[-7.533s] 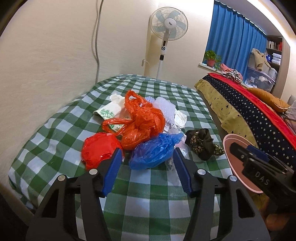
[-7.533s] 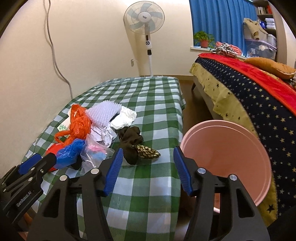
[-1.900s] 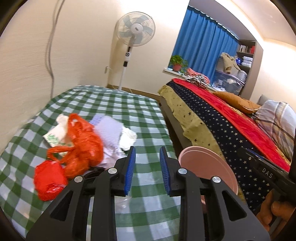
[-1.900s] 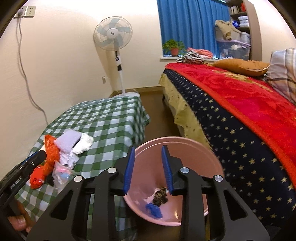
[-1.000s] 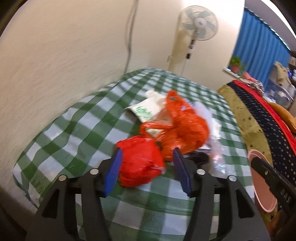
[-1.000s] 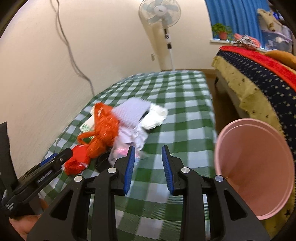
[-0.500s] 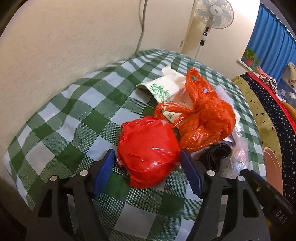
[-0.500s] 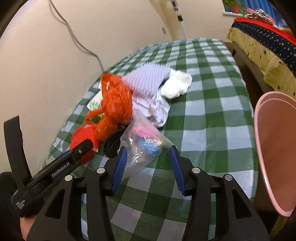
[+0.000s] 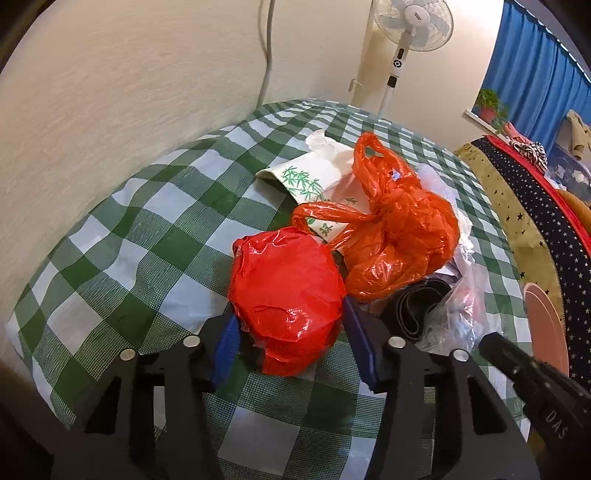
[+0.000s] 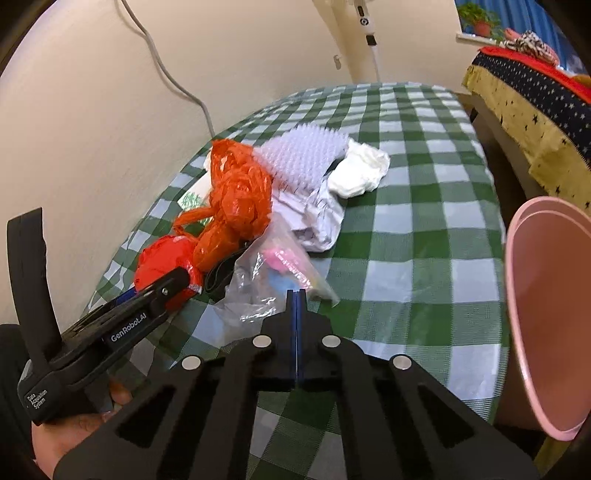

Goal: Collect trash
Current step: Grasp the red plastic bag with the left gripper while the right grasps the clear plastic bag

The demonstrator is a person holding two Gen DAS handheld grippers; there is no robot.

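Note:
A pile of trash lies on the green checked table [image 9: 122, 236]. My left gripper [image 9: 291, 343] is open, its blue pads on either side of a crumpled red plastic ball [image 9: 286, 299], which also shows in the right wrist view [image 10: 164, 262]. Behind it lie an orange plastic bag [image 9: 399, 236] and a bamboo-print paper cup [image 9: 310, 177]. My right gripper [image 10: 296, 295] is shut on the edge of a clear plastic bag [image 10: 269, 280] with pink and blue bits inside. The pink bin [image 10: 543, 306] stands off the table's right edge.
White bubble wrap [image 10: 303, 155], white crumpled paper [image 10: 360, 170], grey wrapping [image 10: 317, 218] and a dark band [image 9: 417, 306] lie in the pile. A bed with a starry cover [image 10: 532, 96] is at the right, a standing fan [image 9: 410, 22] by the wall.
My left gripper has moved forward so its pads flank the red ball. My right gripper has closed from open onto the clear plastic bag.

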